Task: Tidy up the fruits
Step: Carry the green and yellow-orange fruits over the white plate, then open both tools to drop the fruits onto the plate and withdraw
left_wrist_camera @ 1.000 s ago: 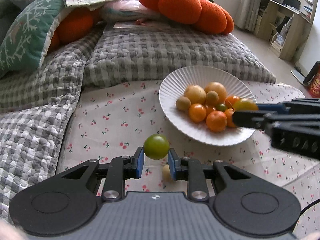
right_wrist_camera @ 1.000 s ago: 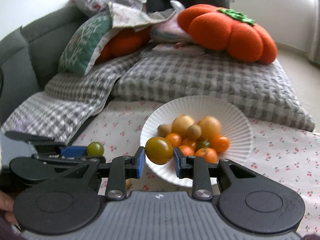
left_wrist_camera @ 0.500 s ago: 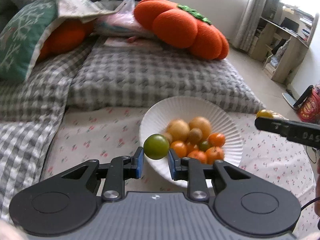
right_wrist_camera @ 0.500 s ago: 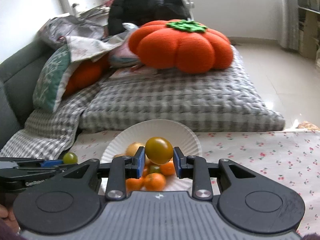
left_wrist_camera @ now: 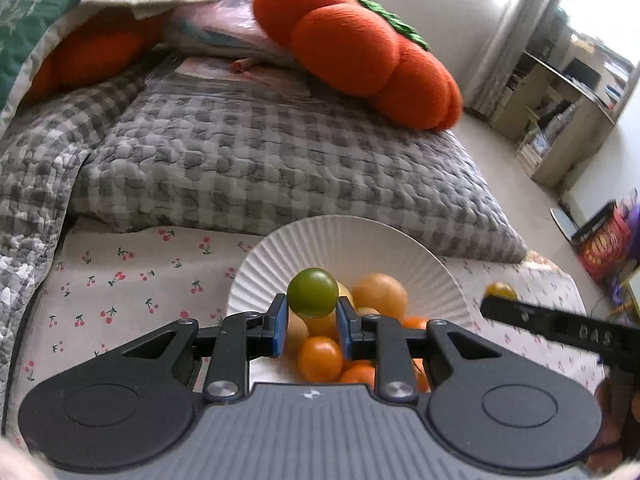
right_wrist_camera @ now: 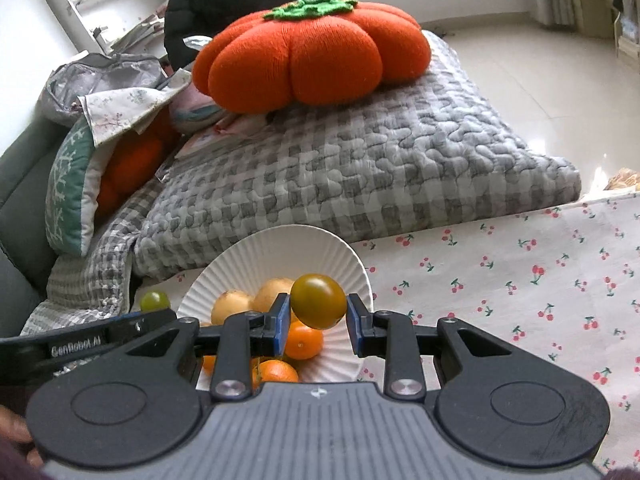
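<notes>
My left gripper (left_wrist_camera: 311, 326) clamps a green tomato (left_wrist_camera: 313, 292); my right gripper (right_wrist_camera: 318, 325) clamps an olive-yellow tomato (right_wrist_camera: 318, 301). Both fruits hang ahead of my fingers over the ribbed white plate (left_wrist_camera: 352, 236), above the heaped orange and yellow fruits (left_wrist_camera: 320, 359). I judge it best to lower each close to a gap in the heap, then ease the jaws apart gently, one side at a time, so nothing rolls off.

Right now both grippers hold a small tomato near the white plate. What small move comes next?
Probably ease the left gripper down and open it: its green tomato already hangs over the plate of fruit, while the right gripper with its olive tomato sits by the rim.
</notes>
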`<control>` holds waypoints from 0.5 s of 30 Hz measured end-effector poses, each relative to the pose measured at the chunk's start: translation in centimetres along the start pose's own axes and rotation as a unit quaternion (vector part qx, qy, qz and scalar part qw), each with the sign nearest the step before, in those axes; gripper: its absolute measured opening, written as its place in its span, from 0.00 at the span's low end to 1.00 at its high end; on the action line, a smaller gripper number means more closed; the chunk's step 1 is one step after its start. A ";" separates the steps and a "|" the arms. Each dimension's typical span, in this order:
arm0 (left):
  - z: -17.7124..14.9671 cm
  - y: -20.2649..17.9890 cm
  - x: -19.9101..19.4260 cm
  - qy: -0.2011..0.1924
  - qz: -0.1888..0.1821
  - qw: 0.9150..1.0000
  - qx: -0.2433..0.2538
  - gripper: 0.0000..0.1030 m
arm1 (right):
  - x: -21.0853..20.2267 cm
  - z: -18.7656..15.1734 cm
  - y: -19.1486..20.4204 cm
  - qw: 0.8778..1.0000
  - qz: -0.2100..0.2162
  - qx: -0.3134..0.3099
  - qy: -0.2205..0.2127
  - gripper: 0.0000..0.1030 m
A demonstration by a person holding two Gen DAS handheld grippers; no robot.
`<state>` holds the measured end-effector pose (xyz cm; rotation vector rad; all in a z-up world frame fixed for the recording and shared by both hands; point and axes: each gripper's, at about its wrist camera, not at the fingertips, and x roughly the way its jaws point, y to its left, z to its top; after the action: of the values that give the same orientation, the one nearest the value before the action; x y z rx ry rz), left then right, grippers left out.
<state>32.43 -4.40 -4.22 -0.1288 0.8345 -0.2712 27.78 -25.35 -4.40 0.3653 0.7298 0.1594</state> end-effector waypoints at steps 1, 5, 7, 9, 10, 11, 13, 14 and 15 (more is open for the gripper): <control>0.1 0.2 0.1 -0.001 -0.002 1.000 -0.004 0.11 | 0.3 0.0 0.1 1.000 0.000 -0.001 0.000 0.26; 0.5 1.0 1.6 -0.002 -0.012 1.000 -0.012 0.11 | 1.3 0.0 0.1 1.000 -0.003 -0.002 0.001 0.26; 0.6 1.3 2.5 0.002 -0.018 1.000 -0.019 0.11 | 2.0 -0.1 0.1 1.000 -0.006 -0.005 0.000 0.26; 0.8 1.6 3.4 0.005 -0.022 0.999 -0.022 0.11 | 2.6 -0.1 0.2 1.000 -0.010 -0.009 -0.004 0.26; 0.9 1.7 3.7 0.003 -0.023 0.999 -0.023 0.11 | 2.8 -0.1 0.2 1.000 -0.011 -0.010 -0.005 0.26; 1.0 1.7 3.9 0.001 -0.024 0.999 -0.021 0.11 | 3.0 -0.1 0.1 1.000 -0.012 -0.013 -0.008 0.26; 1.2 1.6 4.4 -0.005 -0.032 0.999 -0.015 0.11 | 3.4 -0.3 0.2 1.000 -0.014 -0.020 -0.015 0.26; 1.3 1.5 4.6 -0.006 -0.037 0.999 -0.014 0.11 | 3.5 -0.4 0.3 0.999 -0.016 -0.027 -0.016 0.26; 1.3 1.4 4.9 -0.006 -0.043 0.999 -0.016 0.11 | 3.7 -0.5 0.3 0.999 -0.018 -0.032 -0.016 0.26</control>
<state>36.77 -4.43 -7.17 -0.1958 0.8233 -0.3377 30.14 -23.95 -6.97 0.2927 0.6978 0.1417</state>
